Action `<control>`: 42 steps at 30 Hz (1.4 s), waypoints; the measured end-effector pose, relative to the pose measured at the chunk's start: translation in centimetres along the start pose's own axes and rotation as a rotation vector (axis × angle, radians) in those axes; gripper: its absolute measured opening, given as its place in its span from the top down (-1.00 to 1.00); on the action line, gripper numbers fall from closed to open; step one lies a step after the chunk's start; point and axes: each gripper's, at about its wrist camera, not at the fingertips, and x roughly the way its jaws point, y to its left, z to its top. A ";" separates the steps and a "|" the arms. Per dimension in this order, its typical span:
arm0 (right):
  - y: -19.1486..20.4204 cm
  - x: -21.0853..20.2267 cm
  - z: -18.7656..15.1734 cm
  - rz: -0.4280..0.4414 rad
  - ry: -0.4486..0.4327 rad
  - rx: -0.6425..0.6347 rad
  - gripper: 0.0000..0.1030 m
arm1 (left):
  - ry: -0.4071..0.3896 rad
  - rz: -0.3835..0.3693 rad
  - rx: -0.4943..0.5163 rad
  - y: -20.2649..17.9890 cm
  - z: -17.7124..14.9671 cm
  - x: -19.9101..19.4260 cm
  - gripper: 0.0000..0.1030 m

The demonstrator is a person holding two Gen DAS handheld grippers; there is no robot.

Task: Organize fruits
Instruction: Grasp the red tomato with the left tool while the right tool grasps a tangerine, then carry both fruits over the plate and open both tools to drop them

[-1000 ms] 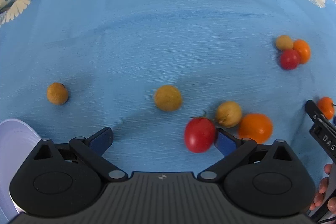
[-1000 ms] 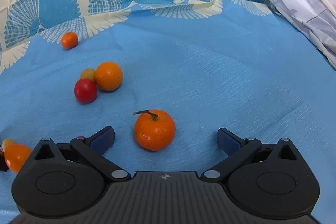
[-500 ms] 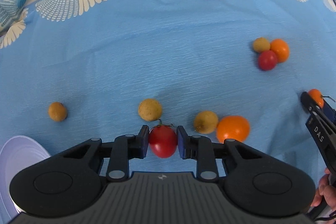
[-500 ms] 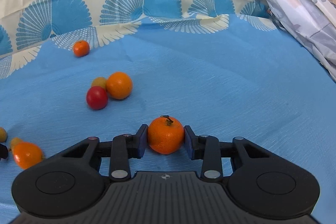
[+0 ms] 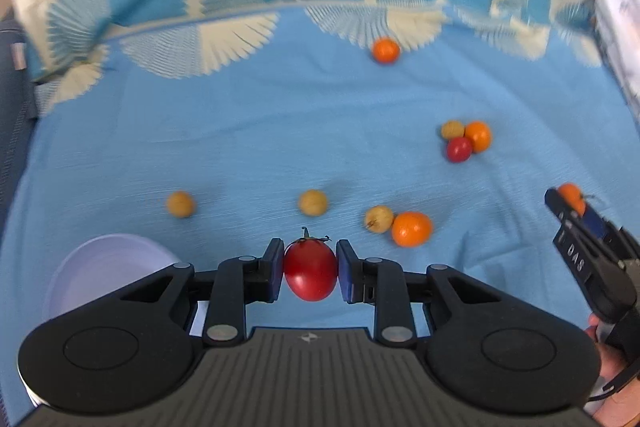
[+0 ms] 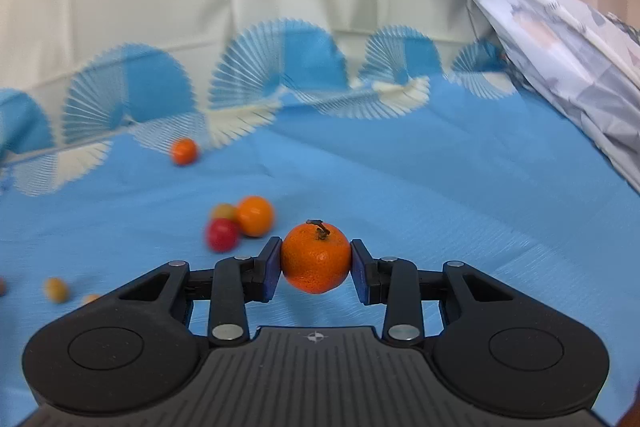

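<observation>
Now both grippers loaded. Left gripper clamped on red tomato, pads touching both sides, stem up, held above blue cloth nr its near edge. Right gripper clamped on tangerine, stem on top, also clear of cloth; same gripper seen from left cam at right edge w/ orange fruit at its tip.

Pale bowl at near-left corner of cloth, partly hidden behind left gripper body. Loose fruit on cloth, left cam: small brown fruit left of centre; 2nd brown one just beyond tomato; 3rd brown fruit touching orange to its right. Cluster of three toward right edge: brown fruit, orange one, small red tomato, all touching. Lone small orange nr far edge, beside fan-pattern border.

Crumpled grey-white sheet over far-right corner. Backgrounds blurred in both views.
</observation>
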 end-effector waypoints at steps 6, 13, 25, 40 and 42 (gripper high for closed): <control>2.9 -6.9 -0.5 0.146 0.023 -0.026 0.27 | -0.053 0.054 -0.046 3.5 -3.0 -5.7 0.40; 7.0 -12.7 -1.1 0.290 0.074 -0.061 0.26 | -0.080 0.084 -0.117 7.6 -6.8 -10.4 0.40; 14.7 -19.5 -1.4 0.469 0.052 -0.201 0.26 | -0.133 0.093 -0.222 14.1 -12.5 -15.3 0.40; 20.4 -20.4 -2.5 0.516 0.095 -0.317 0.26 | -0.117 0.061 -0.284 17.9 -13.2 -13.6 0.40; 21.0 -19.8 -2.8 0.517 0.110 -0.324 0.26 | -0.107 0.063 -0.287 18.2 -13.0 -12.8 0.40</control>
